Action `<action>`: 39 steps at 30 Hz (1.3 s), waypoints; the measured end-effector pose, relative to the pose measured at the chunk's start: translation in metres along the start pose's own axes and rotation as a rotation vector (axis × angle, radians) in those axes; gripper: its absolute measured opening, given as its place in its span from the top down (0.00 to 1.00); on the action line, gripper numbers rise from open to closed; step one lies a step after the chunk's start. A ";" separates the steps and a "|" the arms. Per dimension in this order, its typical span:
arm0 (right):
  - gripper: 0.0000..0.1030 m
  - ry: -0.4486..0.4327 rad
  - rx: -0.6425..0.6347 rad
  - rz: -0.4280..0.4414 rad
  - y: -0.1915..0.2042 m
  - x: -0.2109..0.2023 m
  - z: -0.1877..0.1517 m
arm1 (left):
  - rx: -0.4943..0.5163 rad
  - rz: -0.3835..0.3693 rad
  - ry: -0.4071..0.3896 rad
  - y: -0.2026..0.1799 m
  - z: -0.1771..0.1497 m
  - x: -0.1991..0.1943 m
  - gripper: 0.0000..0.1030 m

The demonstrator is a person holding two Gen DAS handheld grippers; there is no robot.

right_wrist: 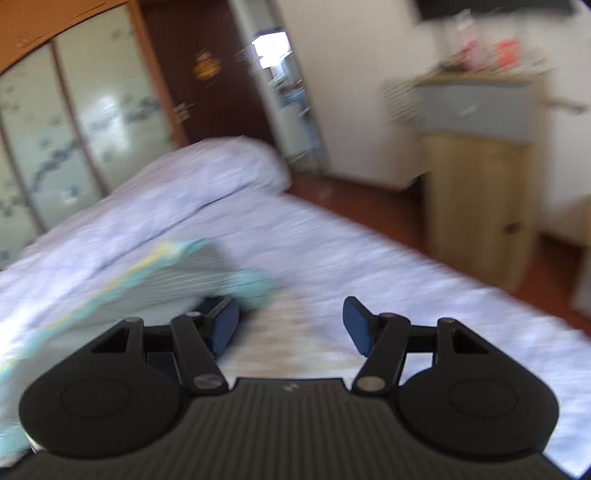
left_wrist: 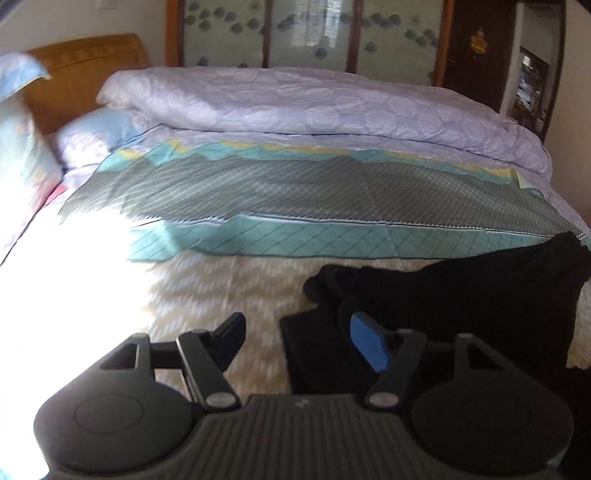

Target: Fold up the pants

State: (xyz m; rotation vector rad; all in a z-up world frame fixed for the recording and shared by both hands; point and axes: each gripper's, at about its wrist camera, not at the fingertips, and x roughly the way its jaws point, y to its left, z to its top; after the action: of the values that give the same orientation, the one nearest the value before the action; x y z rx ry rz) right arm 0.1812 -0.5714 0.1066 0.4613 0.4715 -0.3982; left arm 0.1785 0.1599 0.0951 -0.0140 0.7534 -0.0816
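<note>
Black pants (left_wrist: 461,302) lie bunched on the cream patterned bed sheet (left_wrist: 229,288) at the right of the left wrist view. My left gripper (left_wrist: 299,339) is open and empty; its right finger with the blue pad (left_wrist: 369,347) is over the pants' left edge, its left finger over bare sheet. My right gripper (right_wrist: 291,325) is open and empty above the bed, in a blurred view. The pants are not identifiable in the right wrist view.
A teal and grey quilt (left_wrist: 295,206) lies across the bed, with a rolled lilac duvet (left_wrist: 314,110) behind it and pillows (left_wrist: 26,155) at the left. A wardrobe (left_wrist: 314,33) stands behind. A wooden cabinet (right_wrist: 480,177) and floor lie beyond the bed's edge.
</note>
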 end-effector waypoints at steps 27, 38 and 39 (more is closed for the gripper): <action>0.96 0.134 -0.052 -0.145 0.127 0.181 -0.015 | 0.241 -0.003 -0.082 -0.050 -0.001 0.039 0.85; 0.96 0.003 0.132 0.024 -0.003 -0.047 -0.003 | 0.206 -0.037 -0.162 -0.055 -0.065 -0.138 0.94; 0.96 0.002 0.147 0.025 -0.022 -0.064 -0.013 | 0.199 -0.052 -0.152 -0.056 -0.079 -0.150 0.94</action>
State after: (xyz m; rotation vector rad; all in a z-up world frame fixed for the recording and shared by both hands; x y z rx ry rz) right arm 0.1140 -0.5660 0.1218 0.6092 0.4401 -0.4097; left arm 0.0117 0.1170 0.1425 0.1487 0.5909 -0.2027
